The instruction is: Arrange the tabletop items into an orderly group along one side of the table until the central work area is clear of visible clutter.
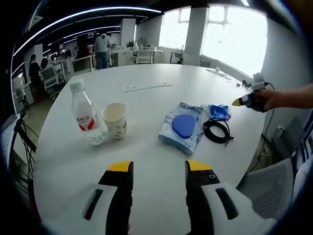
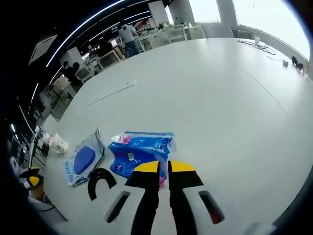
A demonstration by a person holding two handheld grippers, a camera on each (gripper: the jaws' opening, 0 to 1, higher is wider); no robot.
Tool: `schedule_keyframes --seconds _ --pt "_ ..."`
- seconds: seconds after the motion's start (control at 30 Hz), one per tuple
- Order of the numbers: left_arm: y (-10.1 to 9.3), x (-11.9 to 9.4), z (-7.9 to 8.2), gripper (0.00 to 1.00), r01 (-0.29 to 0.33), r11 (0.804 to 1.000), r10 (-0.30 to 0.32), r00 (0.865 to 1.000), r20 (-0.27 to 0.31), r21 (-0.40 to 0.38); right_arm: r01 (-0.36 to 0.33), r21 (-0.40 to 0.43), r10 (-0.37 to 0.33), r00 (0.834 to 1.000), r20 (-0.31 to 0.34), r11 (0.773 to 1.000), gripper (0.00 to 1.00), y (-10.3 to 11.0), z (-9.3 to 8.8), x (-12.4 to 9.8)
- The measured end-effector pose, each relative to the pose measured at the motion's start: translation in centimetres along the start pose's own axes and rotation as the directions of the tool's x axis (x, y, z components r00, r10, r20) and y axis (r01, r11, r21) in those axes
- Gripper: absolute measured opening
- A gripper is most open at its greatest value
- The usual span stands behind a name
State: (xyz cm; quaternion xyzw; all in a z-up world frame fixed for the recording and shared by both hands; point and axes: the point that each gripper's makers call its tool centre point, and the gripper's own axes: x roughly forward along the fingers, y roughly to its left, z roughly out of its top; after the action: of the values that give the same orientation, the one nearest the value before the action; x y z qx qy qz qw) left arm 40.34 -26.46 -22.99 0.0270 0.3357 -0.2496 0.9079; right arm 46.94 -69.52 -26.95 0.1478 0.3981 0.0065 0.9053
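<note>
The right gripper, jaws nearly closed and pinching the blue packet at its near edge, has that packet stretching toward 11 o'clock, while the left gripper hangs open, well short.

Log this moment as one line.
left claw: open, empty | right claw: shut on blue pack | bottle, cup, wipes, cable: on table

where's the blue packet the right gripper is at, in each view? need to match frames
Left gripper view: blue packet sits right of centre, past the wet-wipe pack, above the black cable, by the right gripper.
Right gripper view: lower centre, at the right gripper's tips.
Shared landmark: the wet-wipe pack with the blue oval lid, beside the packet in both.
</note>
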Motion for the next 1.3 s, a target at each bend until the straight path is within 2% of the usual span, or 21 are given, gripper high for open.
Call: schedule_keyframes --seconds 0.13,0.63,1.1,1.3 --pt "-0.1 0.1 0.1 0.41 0.01 1.0 -0.01 1.0 -0.003 0.015 -0.012 -0.018 0.012 1.0 0.0 1.0 0.04 0.6 0.4 0.1" --pt "-0.2 1.1 0.6 0.41 0.039 0.998 -0.038 0.999 -0.013 0.048 -0.098 -0.093 0.097 0.995 -0.015 0.991 0.04 5.3 0.7 1.0" --pt "-1.1 3.0 0.8 0.4 0.069 0.997 -0.068 0.997 -0.026 0.039 -0.171 -0.151 0.165 0.985 -0.051 0.974 0.05 8.7 0.4 2.4" --pt "-1.7 4.0 0.4 0.4 0.089 0.995 -0.088 0.995 -0.043 0.035 -0.205 -0.186 0.196 0.978 -0.065 0.961 0.06 10.2 0.7 2.9"
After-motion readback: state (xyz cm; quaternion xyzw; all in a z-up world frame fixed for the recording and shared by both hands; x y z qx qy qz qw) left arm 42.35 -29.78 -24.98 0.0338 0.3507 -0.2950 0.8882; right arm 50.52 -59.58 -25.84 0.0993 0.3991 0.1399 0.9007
